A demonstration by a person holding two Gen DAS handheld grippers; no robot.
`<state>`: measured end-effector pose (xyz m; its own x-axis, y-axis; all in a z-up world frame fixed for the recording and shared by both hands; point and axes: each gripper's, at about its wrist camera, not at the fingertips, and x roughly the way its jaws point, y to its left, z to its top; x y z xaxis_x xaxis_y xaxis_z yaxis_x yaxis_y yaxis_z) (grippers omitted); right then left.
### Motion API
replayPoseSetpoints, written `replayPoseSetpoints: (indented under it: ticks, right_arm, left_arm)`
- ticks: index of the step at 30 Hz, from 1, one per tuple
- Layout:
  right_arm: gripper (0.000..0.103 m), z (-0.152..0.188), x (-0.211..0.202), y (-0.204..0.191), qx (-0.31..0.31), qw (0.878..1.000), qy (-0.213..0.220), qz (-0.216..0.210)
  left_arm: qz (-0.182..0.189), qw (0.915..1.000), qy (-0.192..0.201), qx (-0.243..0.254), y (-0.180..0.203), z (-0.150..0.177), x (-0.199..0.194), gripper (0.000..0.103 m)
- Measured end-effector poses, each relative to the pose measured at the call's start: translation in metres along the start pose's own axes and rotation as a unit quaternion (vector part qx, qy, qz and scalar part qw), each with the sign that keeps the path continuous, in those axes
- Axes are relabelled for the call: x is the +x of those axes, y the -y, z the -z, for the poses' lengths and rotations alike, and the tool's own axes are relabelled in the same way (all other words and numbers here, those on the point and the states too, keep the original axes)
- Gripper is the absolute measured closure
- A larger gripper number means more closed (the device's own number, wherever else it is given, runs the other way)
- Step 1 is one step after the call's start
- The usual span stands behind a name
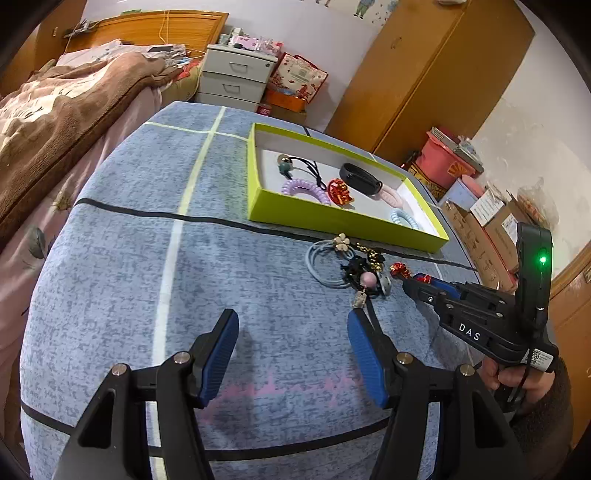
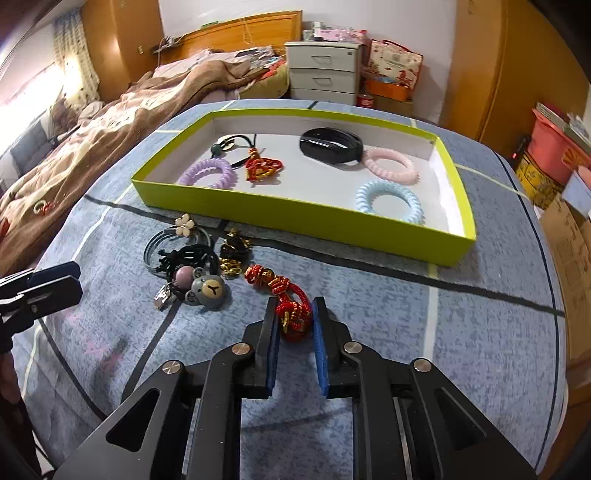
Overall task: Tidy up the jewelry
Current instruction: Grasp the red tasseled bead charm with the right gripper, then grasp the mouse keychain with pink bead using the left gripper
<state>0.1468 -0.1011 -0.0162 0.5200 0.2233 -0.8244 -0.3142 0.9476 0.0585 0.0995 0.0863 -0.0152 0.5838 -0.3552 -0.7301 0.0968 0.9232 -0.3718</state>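
On the blue tablecloth (image 2: pixel 480 332), short of the green tray (image 2: pixel 303 218), your right gripper (image 2: pixel 295 319) clamped the red knotted cord charm (image 2: pixel 293 314), pick-up step in hand, lift and carry into the tray judged next, while your left gripper (image 1: pixel 291 354) hung spread and empty.

Black claw (image 2: pixel 295 325) frames, blue ribbed pads (image 1: pixel 218 354), silver screws, "DAS" lettering.

Bedroom. White three-drawer cabinet (image 2: pixel 323 70) against the far white wall (image 2: pixel 369 14). Left of the cabinet: bed with wooden headboard (image 2: pixel 240 33) and rumpled brown blanket (image 2: pixel 110 122). Right of it: red gift bag (image 2: pixel 397 61), then tall wooden wardrobe (image 2: pixel 513 66). Bright curtained window (image 2: pixel 48 74) far left of the cabinet.
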Motion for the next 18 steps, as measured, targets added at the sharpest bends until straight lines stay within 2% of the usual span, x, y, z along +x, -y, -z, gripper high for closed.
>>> replayPoseSetpoints:
  ticks: [11,18]
  right_arm:
    - [0.088,0.013,-0.016,0.03,0.057,0.998,0.014,-0.002]
    - [0.088,0.019,-0.027,0.048,0.074,0.997,0.028,-0.018]
  left_arm:
    - [0.01,0.9995,-0.007,0.028,0.034,-0.002,0.015,0.04]
    - [-0.019,0.9986,0.004,0.049,0.06,-0.008,0.031,0.042]
